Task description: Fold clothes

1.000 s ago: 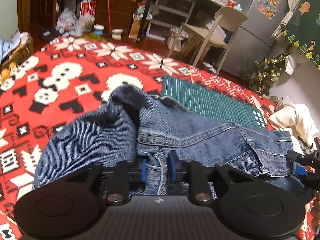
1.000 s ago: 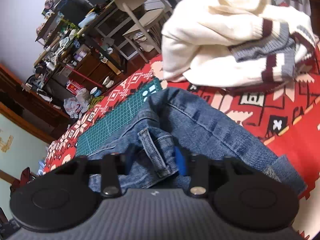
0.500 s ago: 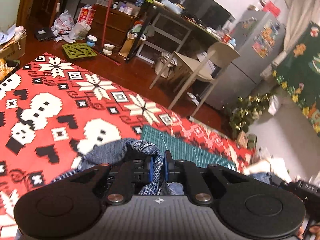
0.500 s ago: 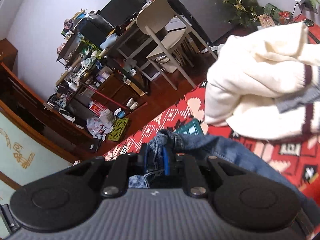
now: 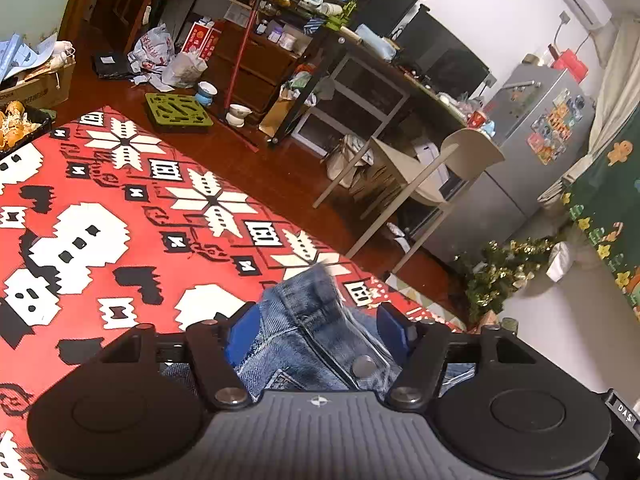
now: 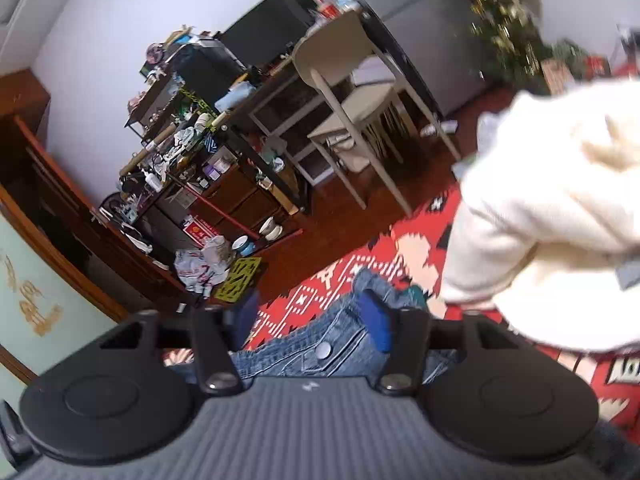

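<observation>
Both grippers have just been opening: a second ago each pinched the denim garment [image 5: 316, 336], and now the left gripper [image 5: 318, 330] and right gripper [image 6: 316, 318] stand spread, the cloth lying loose between the blue pads without being pressed, likely a release after carrying a fold over. Just beyond, the denim rests on the red patterned blanket [image 5: 120, 216], snap buttons up. Beside it on the right sits a cream sweater [image 6: 560, 216], probably awaiting its turn. Farther off stand a chair [image 5: 432, 168] and cluttered shelves.
</observation>
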`<state>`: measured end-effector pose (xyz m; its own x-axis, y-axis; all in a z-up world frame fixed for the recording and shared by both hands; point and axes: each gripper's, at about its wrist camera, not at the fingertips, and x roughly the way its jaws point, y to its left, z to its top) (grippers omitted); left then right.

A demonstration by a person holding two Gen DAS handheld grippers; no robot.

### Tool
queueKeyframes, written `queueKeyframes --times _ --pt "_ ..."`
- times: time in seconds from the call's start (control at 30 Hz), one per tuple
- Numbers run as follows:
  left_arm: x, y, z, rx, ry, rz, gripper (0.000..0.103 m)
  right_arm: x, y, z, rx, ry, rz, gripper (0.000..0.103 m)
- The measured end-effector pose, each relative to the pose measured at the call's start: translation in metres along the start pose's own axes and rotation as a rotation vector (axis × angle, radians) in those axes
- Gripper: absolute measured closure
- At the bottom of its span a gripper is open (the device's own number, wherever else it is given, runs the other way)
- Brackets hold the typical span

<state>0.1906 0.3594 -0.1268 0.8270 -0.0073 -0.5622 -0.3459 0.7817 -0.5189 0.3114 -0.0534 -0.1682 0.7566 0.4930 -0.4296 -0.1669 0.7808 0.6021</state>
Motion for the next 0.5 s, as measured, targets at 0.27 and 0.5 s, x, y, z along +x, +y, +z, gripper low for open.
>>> queueKeyframes --times 0.27,0.5 --pt "-0.033 -0.016 -0.018 0.136 0.047 0.077 0.032 -0.039 0.033 -0.008 -0.131 0.044 -0.083 0.001" --pt "-0.068 -0.026 -0.053 0.227 0.067 0.120 0.034 -0.074 0.044 -0.046 -0.165 0.102 -0.166 0.001"
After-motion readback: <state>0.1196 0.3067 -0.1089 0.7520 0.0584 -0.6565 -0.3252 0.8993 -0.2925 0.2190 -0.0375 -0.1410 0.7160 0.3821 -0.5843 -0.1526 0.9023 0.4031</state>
